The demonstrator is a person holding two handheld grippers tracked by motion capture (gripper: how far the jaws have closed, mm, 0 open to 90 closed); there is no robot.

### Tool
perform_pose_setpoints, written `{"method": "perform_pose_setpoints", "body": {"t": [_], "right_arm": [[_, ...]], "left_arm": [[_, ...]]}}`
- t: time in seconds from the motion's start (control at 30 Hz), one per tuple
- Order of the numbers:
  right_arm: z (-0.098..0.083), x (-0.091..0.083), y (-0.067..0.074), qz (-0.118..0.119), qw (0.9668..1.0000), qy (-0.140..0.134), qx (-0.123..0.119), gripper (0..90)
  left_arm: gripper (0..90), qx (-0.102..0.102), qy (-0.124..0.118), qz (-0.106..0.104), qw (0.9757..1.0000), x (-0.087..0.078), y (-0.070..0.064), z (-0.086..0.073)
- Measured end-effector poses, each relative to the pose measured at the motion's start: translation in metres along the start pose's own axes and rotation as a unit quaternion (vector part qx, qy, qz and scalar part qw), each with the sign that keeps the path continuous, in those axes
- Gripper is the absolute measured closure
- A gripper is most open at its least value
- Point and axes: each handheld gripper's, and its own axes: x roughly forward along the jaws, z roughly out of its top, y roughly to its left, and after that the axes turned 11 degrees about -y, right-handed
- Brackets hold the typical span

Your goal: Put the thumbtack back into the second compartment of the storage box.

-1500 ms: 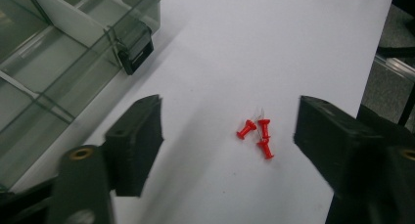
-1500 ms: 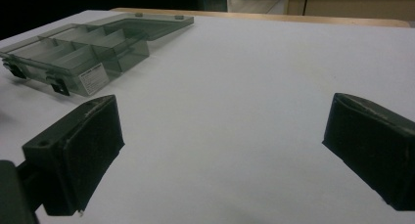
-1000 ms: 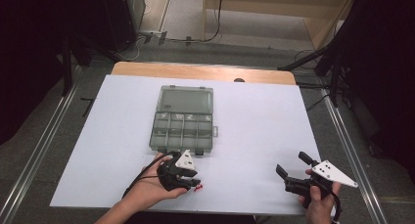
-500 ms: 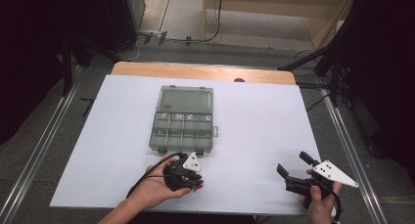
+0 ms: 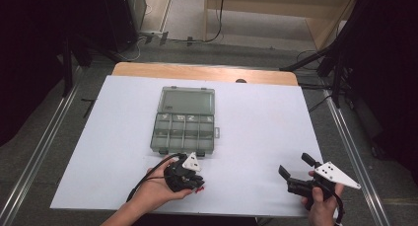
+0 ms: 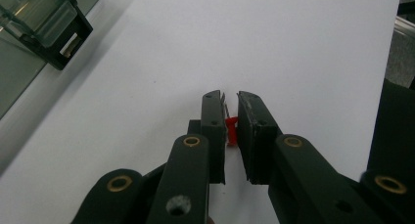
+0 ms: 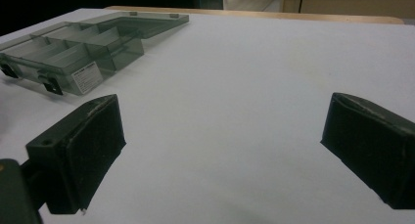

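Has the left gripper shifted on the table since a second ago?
Yes, slightly. In the high view the left gripper has drawn back from the organizer box toward the table's near edge, its jaws closing around a small red pin.

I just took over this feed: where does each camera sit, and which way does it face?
High view: overhead, facing forward and down on the white table; both forearms.
Left gripper view: along the left gripper, jaws on a small red pushpin.
Right gripper view: along the open right gripper.
All three share the clear grey plastic compartment box.

Grey floor [image 5: 236, 48], wooden cabinet [image 5: 276, 9], dark curtains [image 5: 34, 53] around.
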Motion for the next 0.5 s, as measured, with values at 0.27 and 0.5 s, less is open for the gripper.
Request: {"method": "perform_pose_setpoints", "body": {"t": [0.27, 0.5], "right_arm": [[-0.0004, -0.0003, 0.0002, 0.001, 1.0, -0.003, -0.001, 2.1], [-0.0005, 0.0, 0.0009, 0.001, 1.0, -0.003, -0.002, 2.2]], "left_arm": [[82.3, -0.005, 0.003, -0.006, 1.0, -0.0012, 0.0019, 0.0008], [82.4, -0.002, 0.002, -0.007, 1.0, -0.0057, 0.0035, 0.0011]]}}
